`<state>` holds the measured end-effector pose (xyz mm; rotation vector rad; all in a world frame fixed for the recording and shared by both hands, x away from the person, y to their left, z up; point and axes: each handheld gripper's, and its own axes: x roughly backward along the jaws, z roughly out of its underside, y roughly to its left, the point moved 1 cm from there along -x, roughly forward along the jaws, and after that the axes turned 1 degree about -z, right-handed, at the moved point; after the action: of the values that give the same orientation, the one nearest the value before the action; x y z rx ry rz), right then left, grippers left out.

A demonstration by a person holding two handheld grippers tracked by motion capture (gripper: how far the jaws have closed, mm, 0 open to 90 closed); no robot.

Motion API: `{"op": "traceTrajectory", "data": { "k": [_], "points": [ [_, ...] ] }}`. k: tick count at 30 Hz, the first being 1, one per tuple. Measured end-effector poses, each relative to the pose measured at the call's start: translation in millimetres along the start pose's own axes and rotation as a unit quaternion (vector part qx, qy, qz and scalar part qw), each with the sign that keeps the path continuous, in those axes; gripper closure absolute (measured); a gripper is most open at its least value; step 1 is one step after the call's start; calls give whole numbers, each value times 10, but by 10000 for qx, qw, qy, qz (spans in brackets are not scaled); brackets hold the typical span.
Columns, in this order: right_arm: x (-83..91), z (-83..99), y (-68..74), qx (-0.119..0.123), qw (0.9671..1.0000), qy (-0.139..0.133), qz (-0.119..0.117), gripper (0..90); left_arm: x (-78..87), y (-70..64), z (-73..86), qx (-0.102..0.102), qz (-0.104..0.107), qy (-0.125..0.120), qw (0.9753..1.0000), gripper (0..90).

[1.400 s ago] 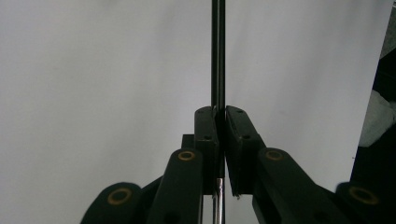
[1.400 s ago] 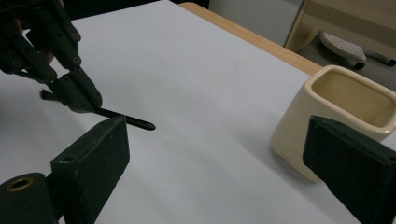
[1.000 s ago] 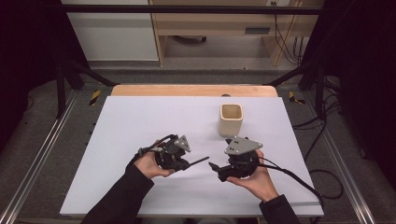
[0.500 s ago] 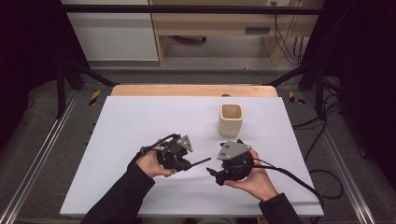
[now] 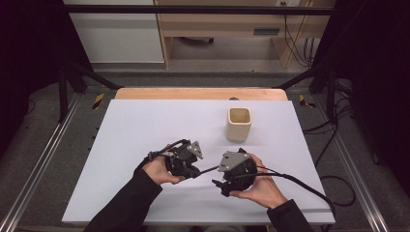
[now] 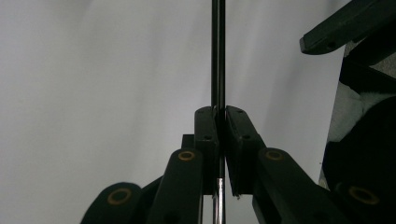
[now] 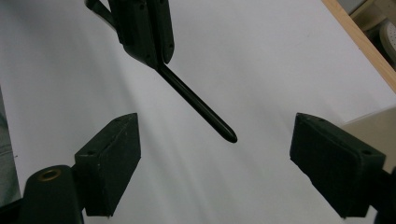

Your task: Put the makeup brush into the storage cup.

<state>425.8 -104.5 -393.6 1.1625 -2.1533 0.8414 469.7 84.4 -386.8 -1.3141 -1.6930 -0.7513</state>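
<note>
Beige square cup [image 5: 239, 123] upright on the white table [image 5: 145, 125], well beyond the two claws and nearer the right one. Cup mouth open to the high camera; only a pale inner wall and floor seen, contents not made out. Bare white tabletop between cup and claws, nothing standing in the path. Wooden strip [image 5: 200, 94] along the table edge beyond the cup.

Left claw [image 5: 196, 170], nearer the person than the cup and left of it, clamped tight on a thin black rod [image 5: 209, 169], [image 6: 218, 56], jaws pressed flat against it from both sides in the left gripper view. Rod held above the table, nearer the person than the cup, long axis running from the left claw toward the right claw, free rounded tip [image 7: 229, 136] foremost. In the right gripper view, rod slanting down from the left claw [image 7: 148, 35] into the gap ahead of the right claw's jaws.

Right claw [image 5: 220, 182], [image 7: 231, 154], also on the person's side of the cup, spread wide, jaws well apart, gripping nothing; rod tip between the two pads but touching neither.
</note>
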Motion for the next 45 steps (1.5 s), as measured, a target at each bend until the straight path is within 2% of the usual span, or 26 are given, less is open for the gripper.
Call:
{"op": "traceTrajectory", "data": {
  "k": [8,20,23,25,26,33,39,41,45],
  "points": [
    [-33,-47,54,286,9996,68,-46,201,-17,-17,-17,24,70,33,10000,838],
    [-83,-58,99,711,9973,103,-120,278,-14,-18,-26,197,188,-105,9996,838],
    [-89,-64,106,793,9967,62,-164,308,-10,-19,-36,198,219,-21,9996,838],
    [-99,-70,114,853,9961,76,-197,332,-11,-19,-44,182,233,11,9996,838],
    [-105,-73,113,963,9951,114,-167,344,-14,-21,-47,191,256,7,9995,838],
    [-148,-86,137,1169,9927,216,-186,436,-38,-45,-70,163,315,27,9994,838],
    [-162,-92,143,1319,9909,169,-192,499,-24,-46,-73,142,342,89,9993,839],
    [-168,-96,148,1452,9890,162,-243,525,-21,-50,-76,133,371,87,9992,838],
    [-175,-106,175,1540,9875,192,-272,554,-17,-69,-83,110,376,63,9992,838]
  ]
}}
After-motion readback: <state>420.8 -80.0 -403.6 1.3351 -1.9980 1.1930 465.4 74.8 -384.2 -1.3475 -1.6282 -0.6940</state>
